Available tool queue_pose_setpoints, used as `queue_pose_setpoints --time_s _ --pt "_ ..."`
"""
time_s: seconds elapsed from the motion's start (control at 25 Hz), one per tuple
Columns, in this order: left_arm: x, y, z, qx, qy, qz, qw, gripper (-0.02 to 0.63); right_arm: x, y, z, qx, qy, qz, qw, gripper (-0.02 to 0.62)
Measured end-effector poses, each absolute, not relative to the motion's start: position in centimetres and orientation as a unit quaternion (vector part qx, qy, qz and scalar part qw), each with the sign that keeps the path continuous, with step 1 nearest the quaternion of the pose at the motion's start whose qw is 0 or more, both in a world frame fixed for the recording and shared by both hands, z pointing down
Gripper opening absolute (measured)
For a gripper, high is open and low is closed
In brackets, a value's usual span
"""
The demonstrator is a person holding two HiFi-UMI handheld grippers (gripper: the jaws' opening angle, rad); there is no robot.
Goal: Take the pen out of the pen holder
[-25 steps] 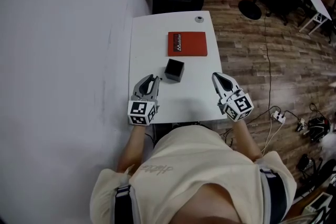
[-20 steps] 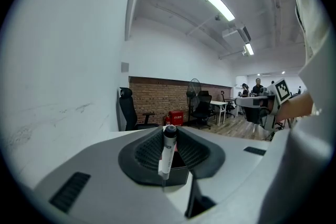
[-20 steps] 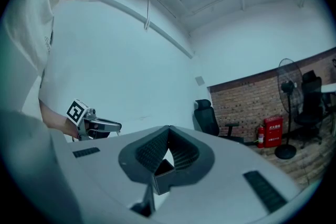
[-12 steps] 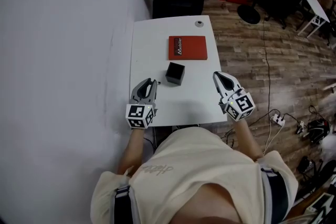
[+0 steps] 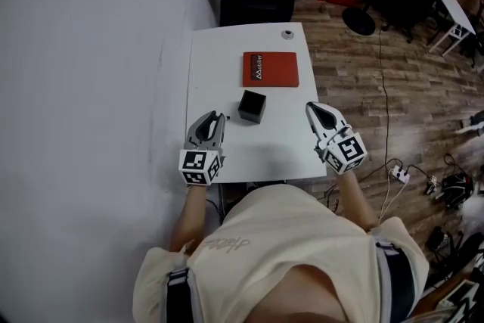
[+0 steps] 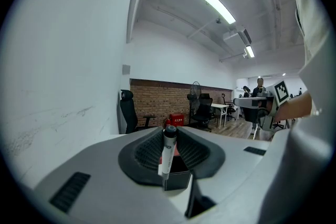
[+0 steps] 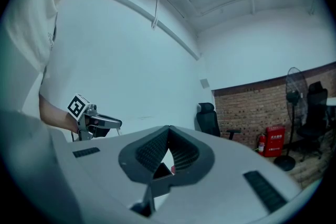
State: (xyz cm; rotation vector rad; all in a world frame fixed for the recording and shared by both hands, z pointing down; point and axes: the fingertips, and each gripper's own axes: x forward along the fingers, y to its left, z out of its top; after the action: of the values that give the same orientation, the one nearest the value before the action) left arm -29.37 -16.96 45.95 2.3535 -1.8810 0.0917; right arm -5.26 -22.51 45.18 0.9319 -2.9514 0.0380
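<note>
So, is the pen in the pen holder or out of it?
Out. The left gripper has its jaws shut on the pen, held upright; in the head view that gripper is apart from the black pen holder.

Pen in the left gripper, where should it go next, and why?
Probably lower the left gripper and lay the pen on the bare table: its jaws clamp the pen, which already seems clear of the pen holder.

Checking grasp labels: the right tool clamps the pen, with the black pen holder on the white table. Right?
No: the left tool clamps the pen, as the left gripper view shows. The pen holder is on the white table.
</note>
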Motion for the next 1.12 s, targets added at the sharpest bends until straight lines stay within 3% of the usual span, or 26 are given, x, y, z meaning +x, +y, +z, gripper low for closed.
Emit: queue_pose_setpoints --time_s 1.12 --pt "-28.9 -16.8 47.1 0.779 -0.622 0.024 0.075 0.087 -4.9 -21.8 47.6 0.301 -0.952 0.037 0.028 0.006"
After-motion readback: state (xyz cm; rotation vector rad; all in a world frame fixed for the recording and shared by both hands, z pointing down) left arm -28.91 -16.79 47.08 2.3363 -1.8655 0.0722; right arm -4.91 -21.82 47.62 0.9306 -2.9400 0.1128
